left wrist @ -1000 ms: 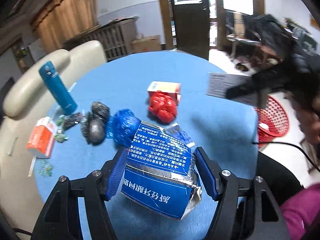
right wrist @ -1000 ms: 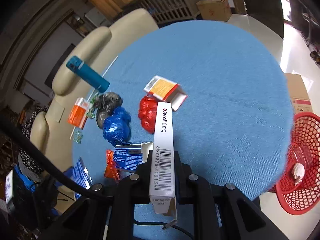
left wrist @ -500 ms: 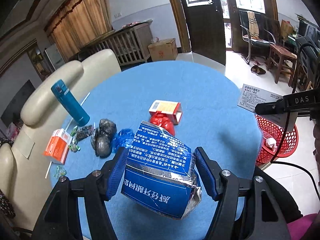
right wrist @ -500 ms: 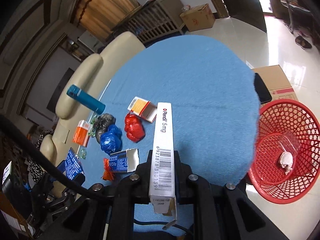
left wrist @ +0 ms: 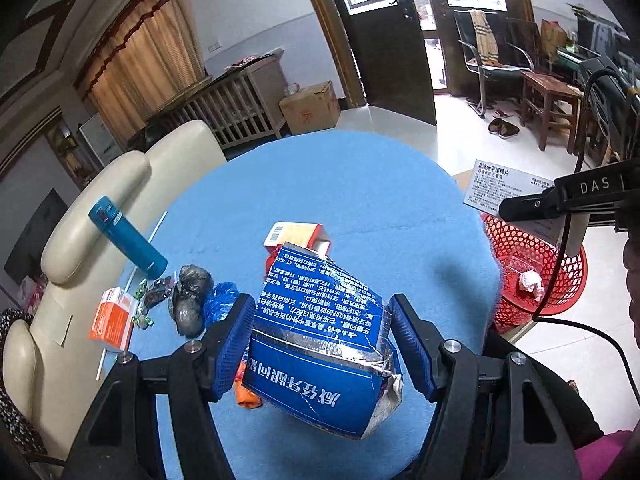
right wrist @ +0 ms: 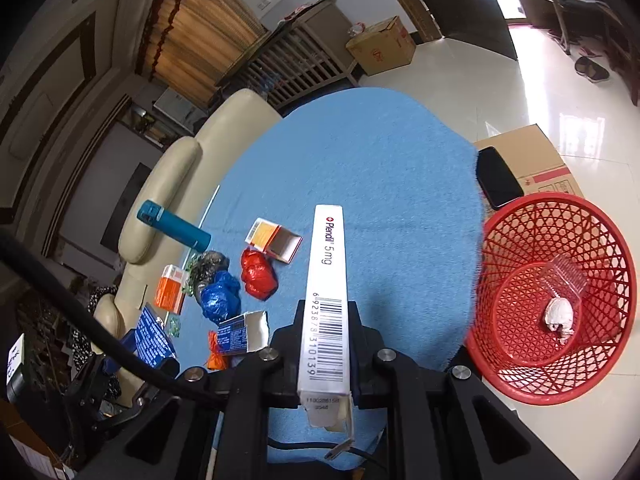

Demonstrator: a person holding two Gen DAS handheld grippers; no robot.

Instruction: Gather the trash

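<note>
1. Trash on the round blue desk: one red bag, one blue bag, one grey bag, one orange box.
2. Left claw pinches one torn blue carton above the desk's near edge.
3. Right claw clamps one white medicine box, beside one red basket off the desk's right edge.

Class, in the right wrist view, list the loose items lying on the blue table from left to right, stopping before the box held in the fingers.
Teal bottle → orange box → blue crumpled bag → red crumpled bag
</note>
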